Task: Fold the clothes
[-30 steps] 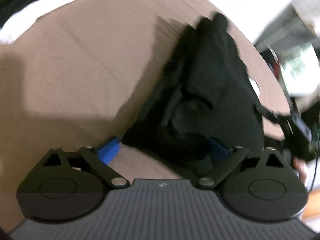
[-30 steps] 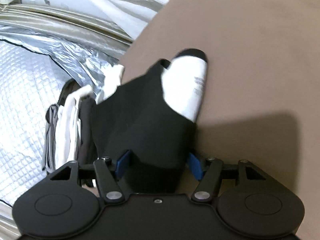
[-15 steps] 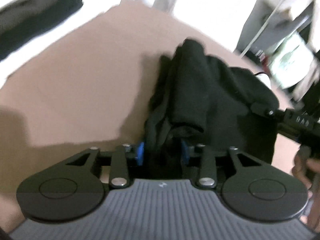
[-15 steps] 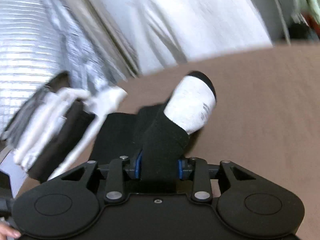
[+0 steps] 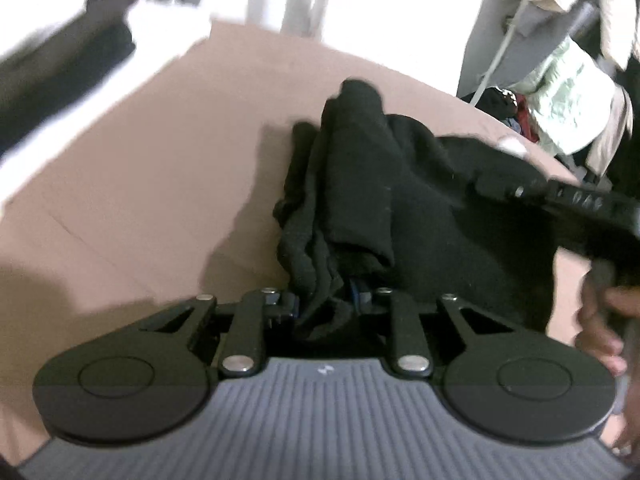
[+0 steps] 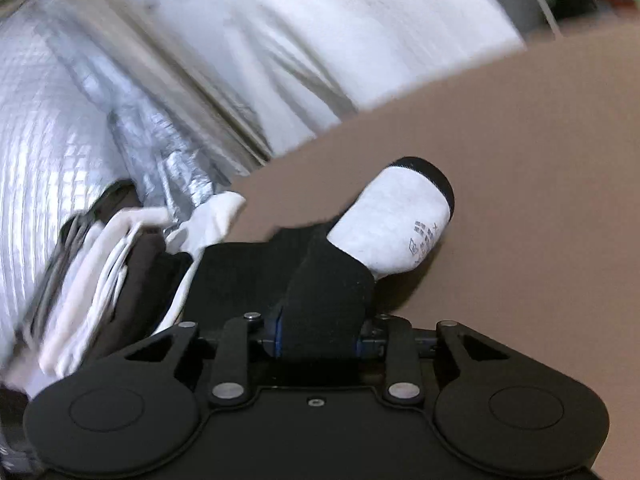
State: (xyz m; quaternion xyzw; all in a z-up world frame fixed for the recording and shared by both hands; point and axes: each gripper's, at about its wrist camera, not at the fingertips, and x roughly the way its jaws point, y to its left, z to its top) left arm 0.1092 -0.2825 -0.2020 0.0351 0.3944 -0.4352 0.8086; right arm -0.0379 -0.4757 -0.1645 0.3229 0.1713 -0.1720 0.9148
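Note:
A black garment (image 5: pixel 400 200) lies bunched on the brown table (image 5: pixel 140 184). My left gripper (image 5: pixel 326 300) is shut on its near edge, the cloth pinched between the blue pads. My right gripper (image 6: pixel 318 336) is shut on another edge of the same black garment (image 6: pixel 328 284), and a white label panel with a black rim (image 6: pixel 396 224) stands up beyond the fingers. The right gripper's black body (image 5: pixel 568 208) shows at the right of the left wrist view, held by a hand (image 5: pixel 604 320).
A stack of folded white and dark clothes (image 6: pixel 104 264) sits at the table's left edge, next to silver quilted foil (image 6: pixel 52 128). White cloth (image 6: pixel 304 40) hangs behind the table. Dark folded items (image 5: pixel 60 76) and a pile of mixed clothes (image 5: pixel 560 92) lie beyond the far edges.
Both grippers closed on the black garment's edges a second ago and have lifted and tilted upward, bunching the cloth. The views now look more toward the table's far edge.

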